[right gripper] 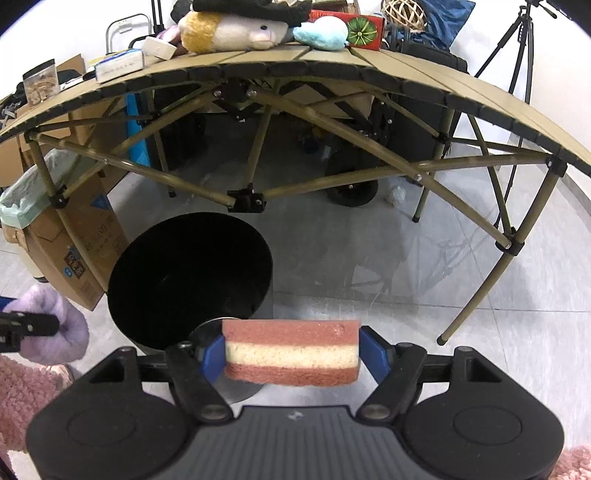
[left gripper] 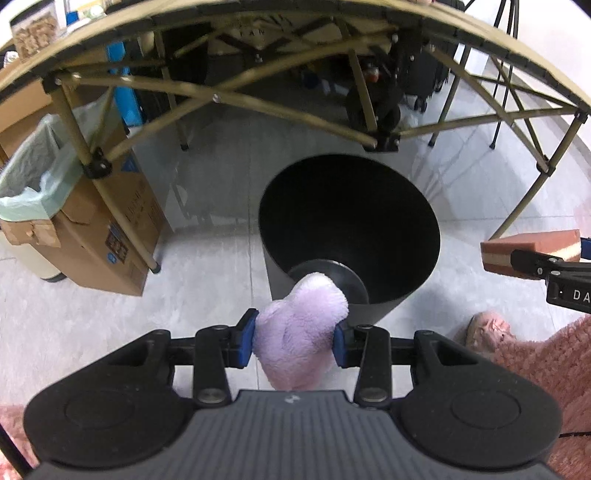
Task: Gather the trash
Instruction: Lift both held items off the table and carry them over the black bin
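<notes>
A black round bin (left gripper: 349, 229) stands open on the pale floor below the folding table, its inside dark. My left gripper (left gripper: 293, 341) is shut on a lilac plush toy (left gripper: 301, 332), held just short of the bin's near rim. My right gripper (right gripper: 291, 354) is shut on a pink and cream layered sponge (right gripper: 291, 350), held to the right of the bin (right gripper: 188, 280) and slightly in front of it. From the left wrist view the sponge (left gripper: 530, 247) shows at the right edge. In the right wrist view the plush toy (right gripper: 51, 328) shows at the left edge.
A tan folding table (right gripper: 332, 64) with crossed legs spans above, carrying plush toys (right gripper: 229, 31) and boxes. A cardboard box with a green liner (left gripper: 37, 177) stands left of the bin. A tripod (right gripper: 517, 48) stands back right. Pink fuzzy sleeves (left gripper: 539, 365) and a slipper (left gripper: 487, 330) are close by.
</notes>
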Motion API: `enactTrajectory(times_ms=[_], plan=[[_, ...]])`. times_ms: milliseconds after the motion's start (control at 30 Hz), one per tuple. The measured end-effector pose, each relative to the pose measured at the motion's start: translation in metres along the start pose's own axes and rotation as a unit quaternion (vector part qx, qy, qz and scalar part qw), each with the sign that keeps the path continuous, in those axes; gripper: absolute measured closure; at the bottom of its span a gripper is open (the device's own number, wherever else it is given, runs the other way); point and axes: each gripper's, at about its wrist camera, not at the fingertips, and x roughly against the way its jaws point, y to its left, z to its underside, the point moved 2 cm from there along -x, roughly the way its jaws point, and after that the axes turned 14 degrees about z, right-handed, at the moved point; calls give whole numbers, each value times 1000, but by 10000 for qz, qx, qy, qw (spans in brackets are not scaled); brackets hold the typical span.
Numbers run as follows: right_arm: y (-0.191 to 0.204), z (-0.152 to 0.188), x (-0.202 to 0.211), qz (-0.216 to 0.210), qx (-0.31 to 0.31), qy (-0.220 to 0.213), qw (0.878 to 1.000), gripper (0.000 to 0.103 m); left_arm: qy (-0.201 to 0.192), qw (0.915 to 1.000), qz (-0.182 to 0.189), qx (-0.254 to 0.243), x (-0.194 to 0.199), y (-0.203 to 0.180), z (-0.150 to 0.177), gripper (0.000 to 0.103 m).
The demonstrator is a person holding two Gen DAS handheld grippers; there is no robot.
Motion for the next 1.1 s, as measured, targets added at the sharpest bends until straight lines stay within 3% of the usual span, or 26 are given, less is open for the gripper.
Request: enactTrajectory(times_ms=[400,700,1100], plan=[[-5,-8,-7,13,-161,-30,9999,30,239,9995,171,-75,-28,-16,-26,62],[-9,-18,-13,133,-263,-50,9996,30,208,9993,302,-106,-44,-32,-54,62],[-8,-39,-25,226,-309,-114,9992,30,213,9995,228,-10,-72,-43,-79,62]])
